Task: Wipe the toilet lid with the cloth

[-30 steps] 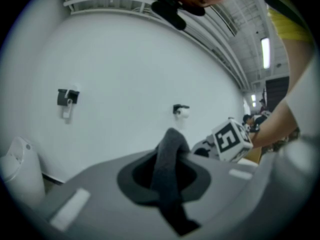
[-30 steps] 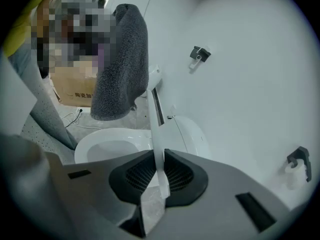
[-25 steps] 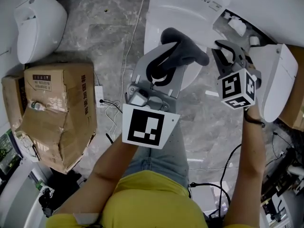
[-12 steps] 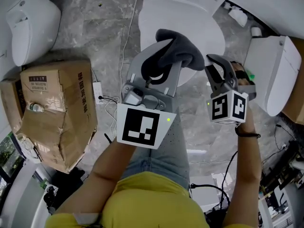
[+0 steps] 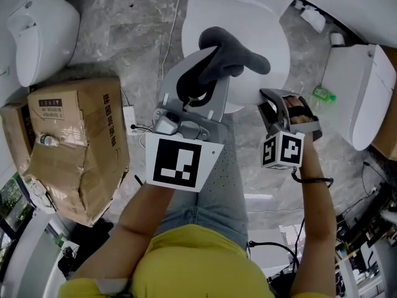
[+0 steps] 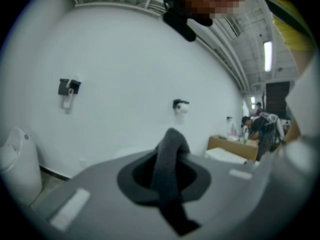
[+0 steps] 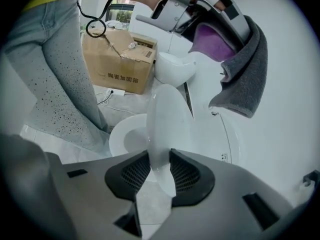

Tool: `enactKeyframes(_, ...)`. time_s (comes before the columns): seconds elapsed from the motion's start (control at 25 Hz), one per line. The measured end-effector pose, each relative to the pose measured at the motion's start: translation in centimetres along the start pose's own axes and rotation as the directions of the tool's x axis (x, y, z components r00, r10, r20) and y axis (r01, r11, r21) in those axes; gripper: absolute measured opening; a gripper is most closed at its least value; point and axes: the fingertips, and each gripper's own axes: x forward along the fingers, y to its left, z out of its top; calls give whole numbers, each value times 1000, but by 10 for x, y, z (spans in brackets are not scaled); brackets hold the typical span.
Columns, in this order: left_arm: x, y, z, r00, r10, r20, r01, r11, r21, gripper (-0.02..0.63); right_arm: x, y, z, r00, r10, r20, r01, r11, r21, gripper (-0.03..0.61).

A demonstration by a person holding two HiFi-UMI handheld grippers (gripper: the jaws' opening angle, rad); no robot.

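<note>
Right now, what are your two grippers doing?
Left gripper: closed on the cloth.
Right gripper: open, jaws just opening, toilet lid between them.

A grey marbled floor [image 5: 142, 36] was seen, with a crumpled cardboard box [image 5: 74, 141] set on it near a white ceramic fixture [image 5: 40, 33]. A plain white wall [image 6: 125, 59] was fitted with two black brackets [image 6: 67, 86]. A ceiling strip light [image 6: 268, 55] was lit.
</note>
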Motion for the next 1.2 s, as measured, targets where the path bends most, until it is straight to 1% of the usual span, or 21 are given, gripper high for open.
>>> enactKeyframes(0.12,-5,-2,-5,1000,-4,-9,4,1000,5,20,7,14,-1,1000,7,-18,-7,1000,-20,127)
enactKeyframes(0.2,-9,-5,-8,1000,-9,-14,9,1000,7,20,11,24,-1,999,35,-30,-36,999,-26,133)
enactKeyframes(0.32,-12,-8,-12,1000,-17,-18,17,1000,9,20,15,39,0,994,103,-39,-104,994,-15,146)
enactKeyframes(0.4,-12,-10,-13,1000,-21,-21,21,1000,9,20,18,48,0,988,152,-39,-152,988,11,146)
enactKeyframes(0.56,-12,-14,-16,999,-31,-30,31,999,14,20,26,66,0,956,291,-33,-287,953,91,166)
enactKeyframes(0.64,-14,-14,-18,999,-35,-36,36,999,20,20,29,73,0,933,359,-12,-354,924,142,167)
enactKeyframes(0.76,-17,-12,-22,998,-32,-45,33,999,19,20,32,79,3,893,446,62,-445,853,274,182)
enactKeyframes(0.84,-18,-8,-25,999,-21,-49,22,1000,10,20,36,81,5,877,468,112,-476,809,346,199)
enactKeyframes(0.96,-17,-5,-29,998,-12,-54,12,1000,4,20,42,85,4,866,475,156,-492,755,433,202)
enactKeyframes(1.12,-17,-1,-32,998,-3,-60,3,1000,-2,20,50,94,5,859,485,166,-496,706,505,204)
enactKeyframes(1.2,-16,-1,-33,998,-2,-63,1,1000,-2,20,56,99,4,857,482,182,-494,670,554,204)
